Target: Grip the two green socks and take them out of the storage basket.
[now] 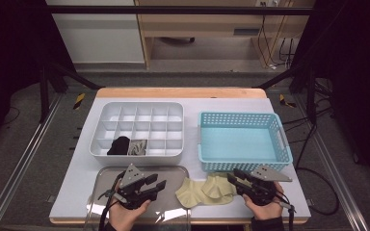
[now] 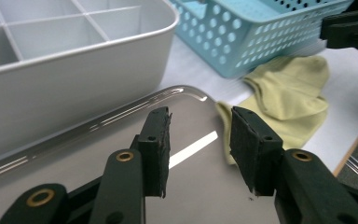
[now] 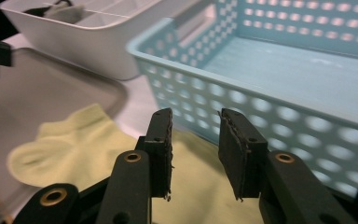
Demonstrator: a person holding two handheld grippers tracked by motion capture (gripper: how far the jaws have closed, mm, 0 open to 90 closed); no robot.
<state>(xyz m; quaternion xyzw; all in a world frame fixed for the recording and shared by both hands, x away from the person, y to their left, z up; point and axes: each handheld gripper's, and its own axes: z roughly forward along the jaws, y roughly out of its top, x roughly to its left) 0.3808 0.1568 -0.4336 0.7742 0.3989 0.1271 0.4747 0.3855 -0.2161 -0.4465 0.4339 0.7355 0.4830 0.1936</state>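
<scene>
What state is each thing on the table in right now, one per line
Yellow socks: lying flat, partly on the tray.
Blue basket: empty.
White organizer: two front cells filled.
Metal tray: bare under the left gripper.
Left gripper: open, holding nothing.
Right gripper: open above the socks.

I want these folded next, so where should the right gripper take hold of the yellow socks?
Take the yellow socks by the end nearest the right gripper, coming in low from the right. They lie flat and limp, partly over the steel tray, so pinch a raised fold.
</scene>
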